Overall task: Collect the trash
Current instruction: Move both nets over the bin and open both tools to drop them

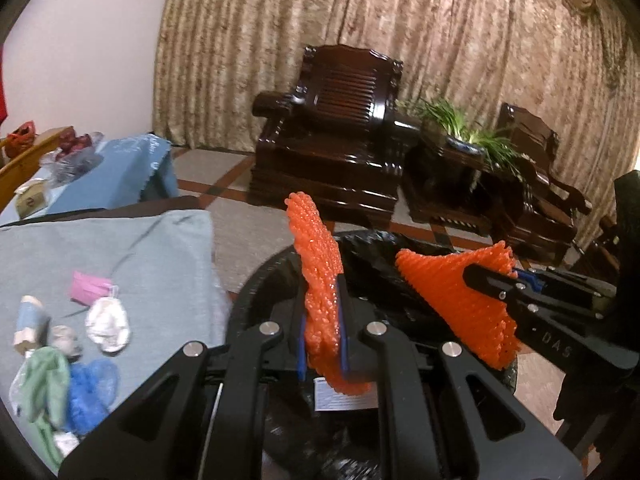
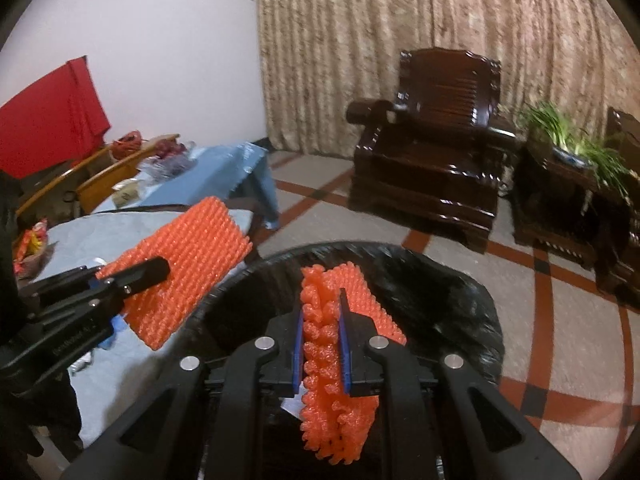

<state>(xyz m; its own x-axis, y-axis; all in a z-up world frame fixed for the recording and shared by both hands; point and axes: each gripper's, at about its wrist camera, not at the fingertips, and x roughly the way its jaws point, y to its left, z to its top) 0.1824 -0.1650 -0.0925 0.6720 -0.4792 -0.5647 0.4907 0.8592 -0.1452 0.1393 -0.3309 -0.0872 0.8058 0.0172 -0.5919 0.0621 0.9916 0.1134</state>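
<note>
The left gripper (image 1: 323, 322) had its fingers clenched on a knobbly orange foam net (image 1: 316, 280), upright over the black-lined bin (image 1: 256, 292). The right gripper (image 2: 321, 344) pinched a second foam net (image 2: 340, 360) above the bin's glossy crinkled liner. Crumpled scraps (image 1: 108, 322) lay on the grey-clothed worktop (image 1: 160, 248) left of the bin.
</note>
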